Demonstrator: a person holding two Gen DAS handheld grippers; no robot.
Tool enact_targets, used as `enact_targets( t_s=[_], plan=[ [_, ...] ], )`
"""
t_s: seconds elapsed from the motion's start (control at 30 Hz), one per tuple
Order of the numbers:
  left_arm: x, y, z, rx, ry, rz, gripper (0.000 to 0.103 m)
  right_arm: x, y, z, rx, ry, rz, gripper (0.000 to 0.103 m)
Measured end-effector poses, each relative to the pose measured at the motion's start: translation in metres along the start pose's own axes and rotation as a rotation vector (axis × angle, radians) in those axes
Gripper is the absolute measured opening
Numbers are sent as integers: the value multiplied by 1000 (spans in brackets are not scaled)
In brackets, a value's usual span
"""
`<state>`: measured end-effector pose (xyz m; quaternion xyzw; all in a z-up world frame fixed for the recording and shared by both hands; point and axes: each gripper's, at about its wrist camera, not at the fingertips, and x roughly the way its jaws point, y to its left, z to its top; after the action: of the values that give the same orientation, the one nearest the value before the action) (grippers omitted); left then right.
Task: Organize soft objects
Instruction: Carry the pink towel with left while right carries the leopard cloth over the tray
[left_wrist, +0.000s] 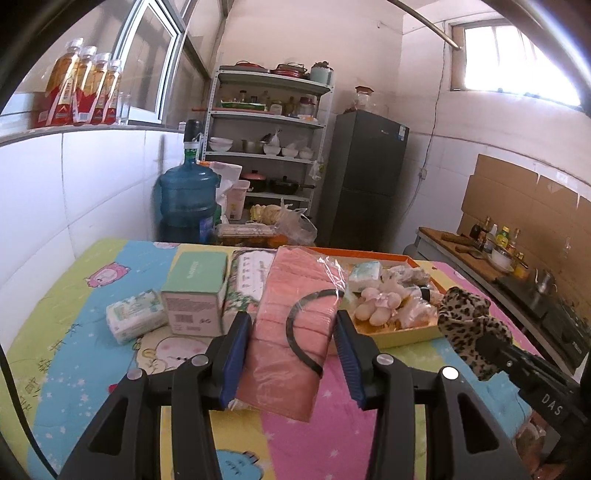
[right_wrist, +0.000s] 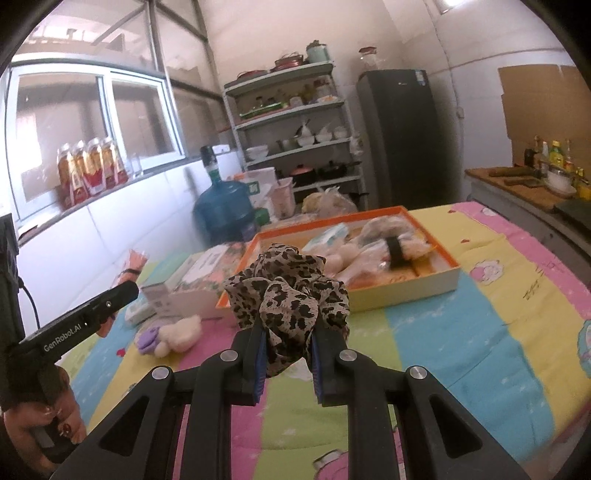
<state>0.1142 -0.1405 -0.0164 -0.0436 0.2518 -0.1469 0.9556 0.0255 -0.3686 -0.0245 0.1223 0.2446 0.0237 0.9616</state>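
Both claws are tilting slightly downward over the colourful desk (left_wrist: 110, 369). The left claw (left_wrist: 291, 354) is clamping a pink packet (left_wrist: 291, 314) with a black headband inside. The right claw (right_wrist: 286, 354) is pinching a leopard-print scrunchie (right_wrist: 288, 291) above the desk, just before the orange tray (right_wrist: 406, 291) of soft things. A hand (right_wrist: 40, 424) is gripping the left handle.

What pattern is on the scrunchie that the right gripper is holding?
Leopard print, tan with dark brown spots. The scrunchie shows best in the right wrist view.
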Motion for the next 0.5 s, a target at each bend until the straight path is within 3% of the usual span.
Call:
enact_targets(
  t_s=[0.5],
  plan=[
    [35,-47,19,23,-3,-5,46,7,-39,33,-13,-27,-12,20]
  ],
)
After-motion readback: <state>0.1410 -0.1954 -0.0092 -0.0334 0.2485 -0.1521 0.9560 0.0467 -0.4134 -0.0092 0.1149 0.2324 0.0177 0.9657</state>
